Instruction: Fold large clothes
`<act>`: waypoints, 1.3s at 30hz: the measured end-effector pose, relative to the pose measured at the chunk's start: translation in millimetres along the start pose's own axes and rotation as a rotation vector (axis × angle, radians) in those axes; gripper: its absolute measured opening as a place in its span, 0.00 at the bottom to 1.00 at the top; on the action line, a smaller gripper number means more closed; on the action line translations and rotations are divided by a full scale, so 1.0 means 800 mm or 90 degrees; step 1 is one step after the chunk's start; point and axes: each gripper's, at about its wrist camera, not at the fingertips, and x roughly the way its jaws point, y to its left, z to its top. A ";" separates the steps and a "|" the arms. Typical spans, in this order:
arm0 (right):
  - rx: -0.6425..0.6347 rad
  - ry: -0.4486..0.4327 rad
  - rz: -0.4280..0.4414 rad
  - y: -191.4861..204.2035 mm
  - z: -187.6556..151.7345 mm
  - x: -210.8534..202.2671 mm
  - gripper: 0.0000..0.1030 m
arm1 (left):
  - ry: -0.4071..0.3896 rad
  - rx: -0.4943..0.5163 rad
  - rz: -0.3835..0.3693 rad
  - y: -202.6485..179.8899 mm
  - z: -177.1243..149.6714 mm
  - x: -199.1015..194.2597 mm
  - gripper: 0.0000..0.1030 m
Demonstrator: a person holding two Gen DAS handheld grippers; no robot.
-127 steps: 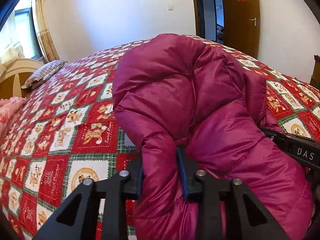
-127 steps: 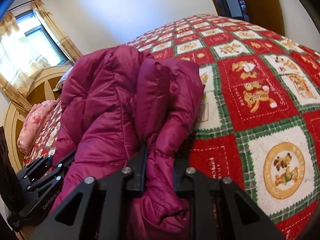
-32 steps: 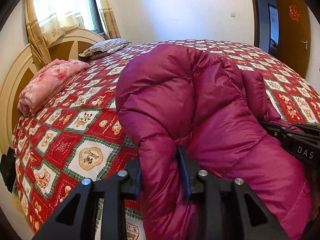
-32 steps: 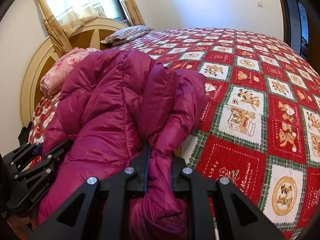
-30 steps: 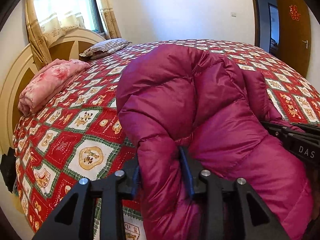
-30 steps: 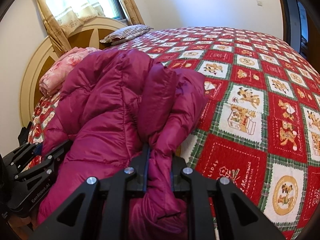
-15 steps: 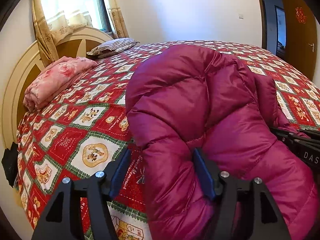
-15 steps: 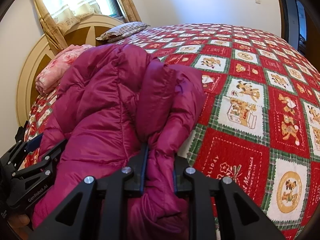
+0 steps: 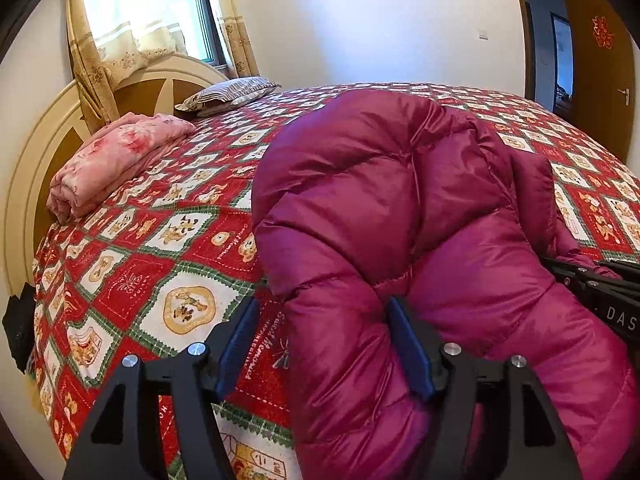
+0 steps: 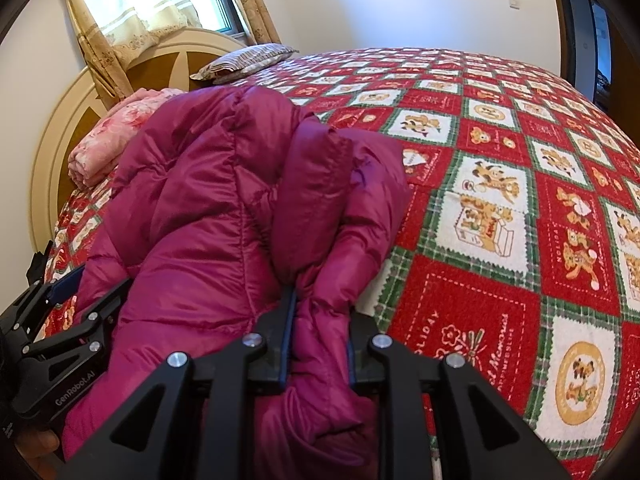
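Observation:
A magenta puffy down jacket (image 9: 400, 208) lies bunched and folded on the bed near its front edge; it also shows in the right wrist view (image 10: 224, 216). My left gripper (image 9: 324, 344) is open, its jaws spread around a fold of the jacket's left edge. My right gripper (image 10: 316, 340) is shut on a fold of the jacket's right edge. The right gripper shows at the right edge of the left wrist view (image 9: 600, 292), and the left gripper shows at the lower left of the right wrist view (image 10: 52, 340).
The bed has a red, green and white patchwork quilt (image 9: 168, 264) with bear pictures. A folded pink blanket (image 9: 116, 156) and a striped pillow (image 9: 228, 94) lie by the rounded headboard (image 9: 32, 152). A window with curtains (image 9: 132, 12) is behind; a wooden door (image 9: 600, 48) stands at the right.
My left gripper has opened and let go of the jacket fold it was shut on. My right gripper stays shut on its fold. Both views have shifted a little toward the headboard.

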 end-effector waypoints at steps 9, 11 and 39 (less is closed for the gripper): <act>-0.024 -0.038 -0.043 0.006 0.014 -0.044 0.56 | -0.048 -0.004 0.061 0.020 0.028 -0.060 0.69; -0.039 -0.072 -0.050 0.012 0.018 -0.079 0.62 | -0.076 -0.015 0.055 0.030 0.039 -0.098 0.69; -0.070 -0.294 -0.064 0.067 -0.033 -0.342 0.82 | -0.225 -0.098 -0.005 0.089 0.024 -0.317 0.94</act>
